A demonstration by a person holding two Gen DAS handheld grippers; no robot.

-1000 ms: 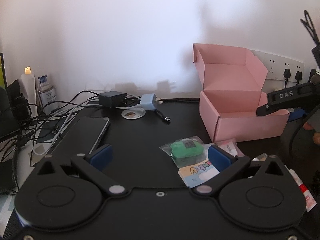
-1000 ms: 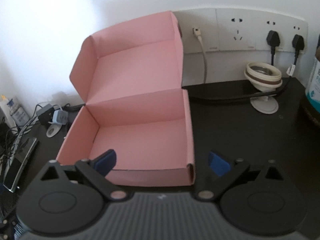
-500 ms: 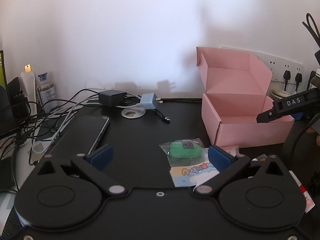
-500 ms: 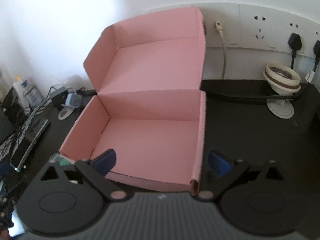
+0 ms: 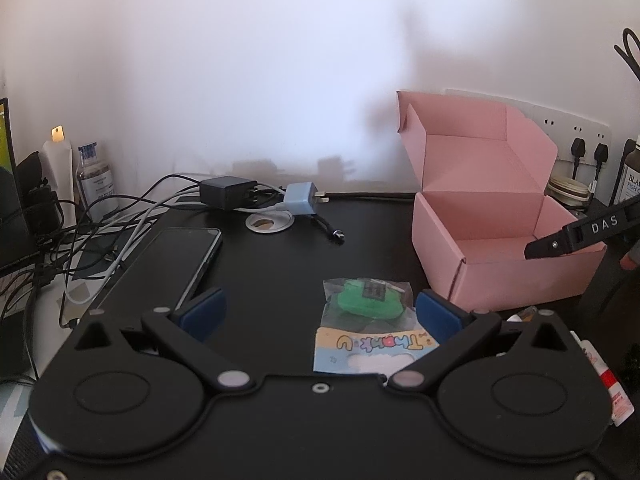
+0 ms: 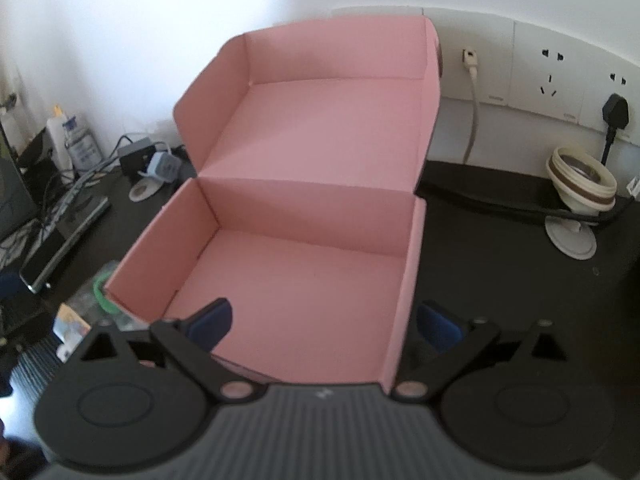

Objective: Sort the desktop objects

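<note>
- Since a second ago, the pink box (image 6: 304, 280) fills more of the right wrist view.
- Left gripper (image 5: 318, 314) gapes wide and empty; the green packet (image 5: 368, 300) (slippery film) could slide away.
- Right gripper (image 6: 324, 322), spread wide and empty over the box's front wall, could knock it.

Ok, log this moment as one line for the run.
left gripper: open, over green packet | right gripper: open, above pink box | box: lid up, nothing inside

Home desk or office corner. A black desktop (image 5: 280, 264) stands against a white wall fitted with power sockets (image 6: 550, 80). Tangled charger cables (image 5: 120, 216), a smartphone (image 5: 176, 260) and a monitor edge (image 5: 6, 140) indicate a personal workstation.
</note>
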